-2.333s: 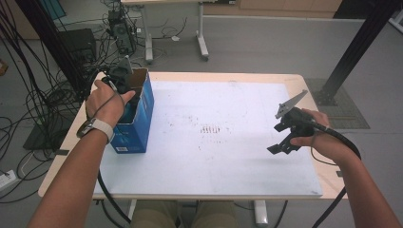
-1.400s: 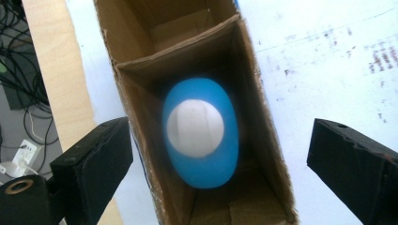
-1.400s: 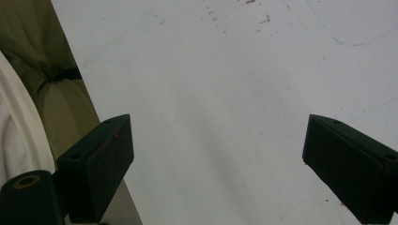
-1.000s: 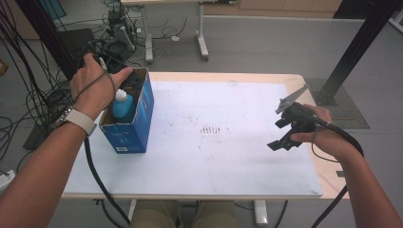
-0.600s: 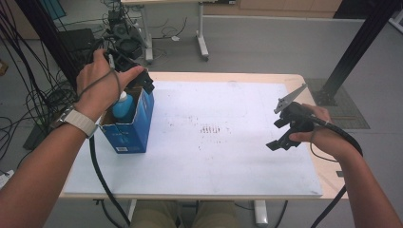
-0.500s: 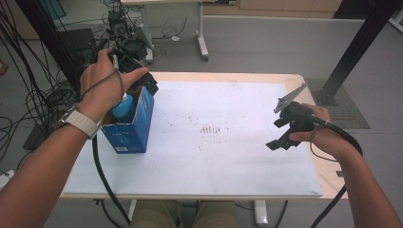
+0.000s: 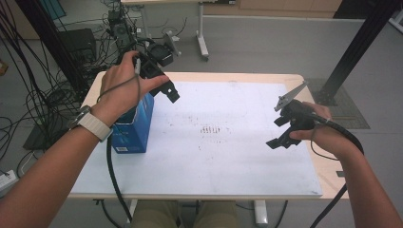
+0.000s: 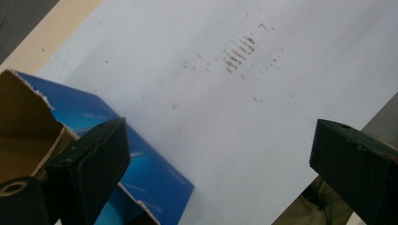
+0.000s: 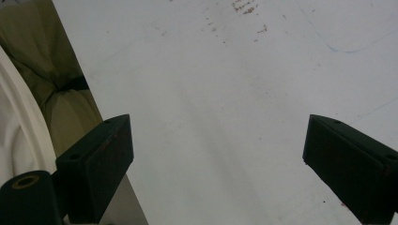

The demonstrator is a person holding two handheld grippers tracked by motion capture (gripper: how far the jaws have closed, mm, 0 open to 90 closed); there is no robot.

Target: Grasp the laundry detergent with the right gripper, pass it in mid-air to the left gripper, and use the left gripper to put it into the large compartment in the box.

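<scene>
An open-topped blue cardboard box [image 7: 135, 123] stands at the left end of the table; the left hand covers most of its opening. My left gripper [image 7: 164, 88] hangs in the air above the box's far right corner, open with nothing between its jaws. In the left gripper view the left gripper [image 8: 220, 140] looks down past the blue box [image 8: 141, 164], with its torn brown flaps, onto the white mat [image 8: 281, 93]. My right gripper [image 7: 279, 130] hovers low over the right part of the mat, open and empty. In its own view the right gripper [image 9: 216, 136] has bare white mat [image 9: 225, 70] between its jaws.
A white mat [image 7: 223, 156] covers most of the wooden table [image 7: 328, 175], with a patch of dark smudges [image 7: 211, 129] near its middle. Cables and black equipment [image 7: 57, 61] crowd the floor at the left. A black post [image 7: 351, 52] stands at the far right.
My left gripper has come up from the box's opening and moved right and higher, above the box's far right corner. The right gripper has barely shifted.
</scene>
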